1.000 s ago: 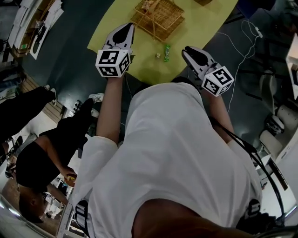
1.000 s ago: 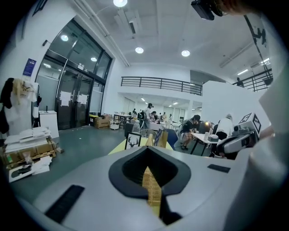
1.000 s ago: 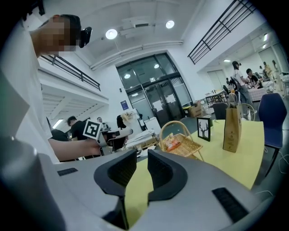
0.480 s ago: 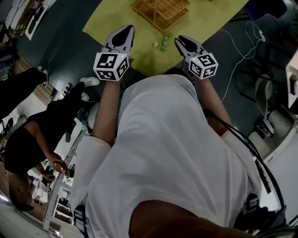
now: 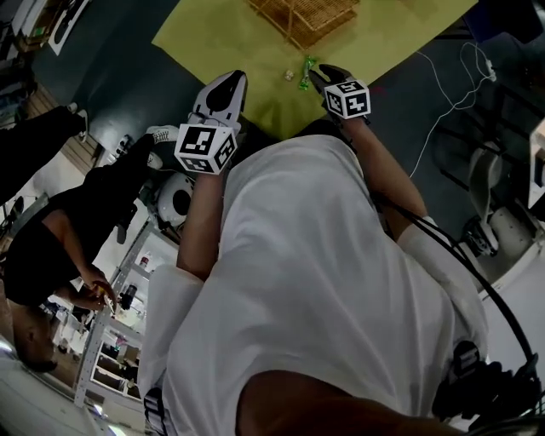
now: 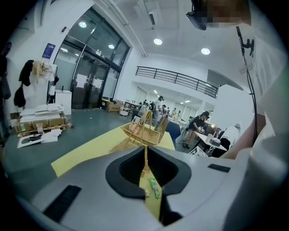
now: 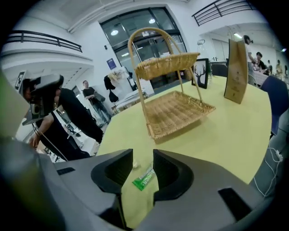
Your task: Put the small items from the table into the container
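Note:
A green packet (image 5: pixel 306 66) (image 7: pixel 144 177) and a small white item (image 5: pixel 289 76) (image 7: pixel 136 165) lie on the yellow table (image 5: pixel 221 43), just in front of the two-tier wicker basket (image 5: pixel 305 15) (image 7: pixel 176 113). My right gripper (image 5: pixel 317 75) (image 7: pixel 143 160) hangs low right behind the packet. Its jaws are opening; the packet shows through the gap, untouched. My left gripper (image 5: pixel 230 81) (image 6: pixel 145 173) is shut on nothing at the table's near edge, pointing at the basket (image 6: pixel 141 134), with the packet (image 6: pixel 155 188) ahead of it.
A brown paper bag (image 7: pixel 236 72) and a small framed picture (image 7: pixel 202 72) stand on the table behind the basket. A person in black (image 5: pixel 60 247) stands at my left, near a shelf unit. Cables (image 5: pixel 443 85) trail on the floor at the right.
My right gripper has dropped down and forward to the green packet, and its jaws stand wider. My left gripper has drawn back from the basket toward the table's near edge.

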Tool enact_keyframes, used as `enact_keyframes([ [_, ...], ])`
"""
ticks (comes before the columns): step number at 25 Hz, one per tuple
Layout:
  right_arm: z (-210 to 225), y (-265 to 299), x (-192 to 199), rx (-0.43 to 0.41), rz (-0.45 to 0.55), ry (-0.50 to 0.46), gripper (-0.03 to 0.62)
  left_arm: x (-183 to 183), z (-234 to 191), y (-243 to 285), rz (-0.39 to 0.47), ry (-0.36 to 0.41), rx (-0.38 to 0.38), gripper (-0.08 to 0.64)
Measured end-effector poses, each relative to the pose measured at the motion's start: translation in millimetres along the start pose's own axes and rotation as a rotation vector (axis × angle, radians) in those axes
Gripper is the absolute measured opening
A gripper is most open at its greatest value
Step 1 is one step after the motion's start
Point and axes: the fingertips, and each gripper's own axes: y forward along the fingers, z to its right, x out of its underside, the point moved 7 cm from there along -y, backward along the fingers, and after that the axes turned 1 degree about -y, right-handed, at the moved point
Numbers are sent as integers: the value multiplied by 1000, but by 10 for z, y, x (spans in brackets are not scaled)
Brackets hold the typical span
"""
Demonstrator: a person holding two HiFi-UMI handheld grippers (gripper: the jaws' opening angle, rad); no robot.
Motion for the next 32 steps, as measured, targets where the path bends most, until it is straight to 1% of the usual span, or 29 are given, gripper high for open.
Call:
enact_keyframes([
  [5,56,267,144,9,-78,38,156,186,42,-221,-35,-32,-46,9],
  [9,116,455,268,36,-137,55,179,308,17,-378,-54,-54,-95,9],
  [16,74,681,432,104,-241,21,186,479,-105,-705,-65,-92,-180,9],
  [18,89,687,457,141,-263,8,181,521,-125,-754,-69,-99,-196,9],
  [19,115,682,471,160,-272,0,154,540,-130,-766,-71,-102,-202,9],
  [20,139,676,475,172,-279,-6,110,555,-134,-769,-72,-104,-207,9],
  [21,159,671,468,174,-283,-11,63,567,-136,-766,-73,-106,-210,9],
  [22,172,668,454,168,-284,-15,47,574,-137,-756,-72,-108,-210,9],
  [26,214,684,426,113,-256,1,34,582,-153,-655,-65,-106,-198,9],
  [30,264,554,261,105,-210,10,32,580,-201,-455,-54,-91,-169,9],
  [32,184,443,153,95,-178,14,32,536,-221,-433,-44,-79,-150,9],
])
